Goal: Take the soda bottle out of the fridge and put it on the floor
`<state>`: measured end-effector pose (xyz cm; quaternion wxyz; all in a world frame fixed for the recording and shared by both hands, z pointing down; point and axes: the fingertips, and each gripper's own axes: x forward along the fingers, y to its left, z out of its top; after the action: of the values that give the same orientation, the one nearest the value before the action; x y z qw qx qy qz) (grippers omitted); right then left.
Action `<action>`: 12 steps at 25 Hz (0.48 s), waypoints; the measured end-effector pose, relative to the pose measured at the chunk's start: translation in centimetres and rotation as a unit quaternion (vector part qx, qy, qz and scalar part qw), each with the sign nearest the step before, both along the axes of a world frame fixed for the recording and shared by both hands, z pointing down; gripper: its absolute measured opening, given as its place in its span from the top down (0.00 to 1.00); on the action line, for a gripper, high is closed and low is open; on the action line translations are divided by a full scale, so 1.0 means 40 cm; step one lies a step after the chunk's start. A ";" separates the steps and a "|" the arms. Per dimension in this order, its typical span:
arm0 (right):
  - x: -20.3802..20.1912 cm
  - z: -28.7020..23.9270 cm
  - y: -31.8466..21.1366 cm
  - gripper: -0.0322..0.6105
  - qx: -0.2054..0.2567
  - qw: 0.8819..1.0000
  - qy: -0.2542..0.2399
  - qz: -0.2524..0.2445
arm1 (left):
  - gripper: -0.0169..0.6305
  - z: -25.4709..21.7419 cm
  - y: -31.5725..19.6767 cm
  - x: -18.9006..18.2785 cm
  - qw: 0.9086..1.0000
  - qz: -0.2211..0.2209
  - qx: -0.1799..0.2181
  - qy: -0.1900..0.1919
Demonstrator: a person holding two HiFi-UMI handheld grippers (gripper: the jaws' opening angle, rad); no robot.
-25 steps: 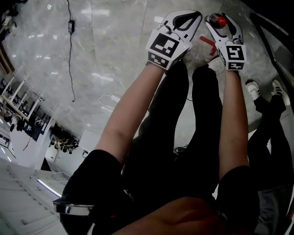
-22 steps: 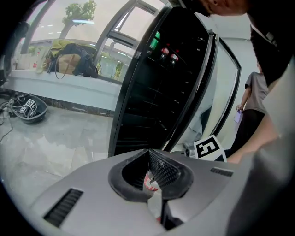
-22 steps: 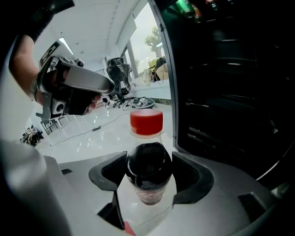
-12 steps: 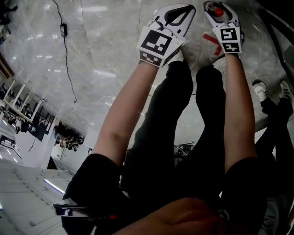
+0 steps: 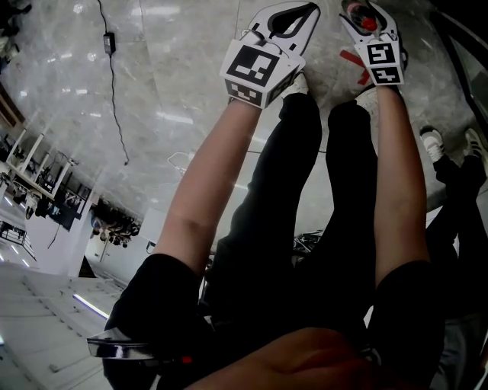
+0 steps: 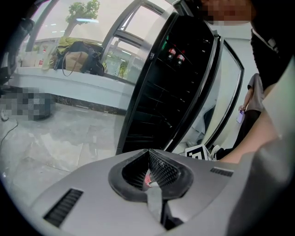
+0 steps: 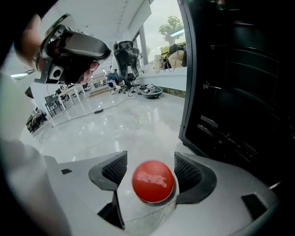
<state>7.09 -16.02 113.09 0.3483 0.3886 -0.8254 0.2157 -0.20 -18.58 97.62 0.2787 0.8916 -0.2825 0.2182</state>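
Note:
The soda bottle [image 7: 153, 181] is a clear one with a red cap, and it sits between the two ribbed pads of my right gripper [image 7: 151, 161], which is shut on it. In the head view the red cap [image 5: 368, 23] shows inside the right gripper [image 5: 358, 11] at the top, low over the pale marble floor. My left gripper [image 5: 311, 9] hangs just to its left, jaws shut, with nothing in them. The left gripper view shows the left gripper [image 6: 148, 154] with its tips meeting. The black fridge [image 6: 184, 87] stands with its door open, and the fridge [image 7: 239, 83] is close on the right.
A red tape mark [image 5: 351, 59] lies on the floor by the bottle. Another person's shoes [image 5: 431, 142] stand to the right. A black cable [image 5: 114, 91] runs across the floor at the left. Desks and chairs [image 7: 126, 55] stand far off.
Both grippers have shifted a little farther out from me, the left one also to the left. The right gripper still holds the bottle.

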 end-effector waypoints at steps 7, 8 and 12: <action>-0.008 -0.231 -0.019 0.48 0.025 1.000 -0.018 -0.007 | 0.97 -0.174 -0.006 0.012 1.000 0.007 0.019 0.002; -0.010 -0.285 -0.022 0.48 0.032 0.999 -0.028 -0.001 | 0.97 -0.210 -0.006 0.010 1.000 0.007 0.023 0.004; -0.010 -0.560 -0.027 0.48 0.073 0.993 -0.083 0.039 | 0.96 -0.383 0.000 0.014 0.999 0.009 0.040 0.018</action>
<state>6.68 -17.11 90.67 0.2408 0.4259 -0.8490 0.1993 0.35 -18.58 82.28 0.2456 0.9084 -0.2777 0.1933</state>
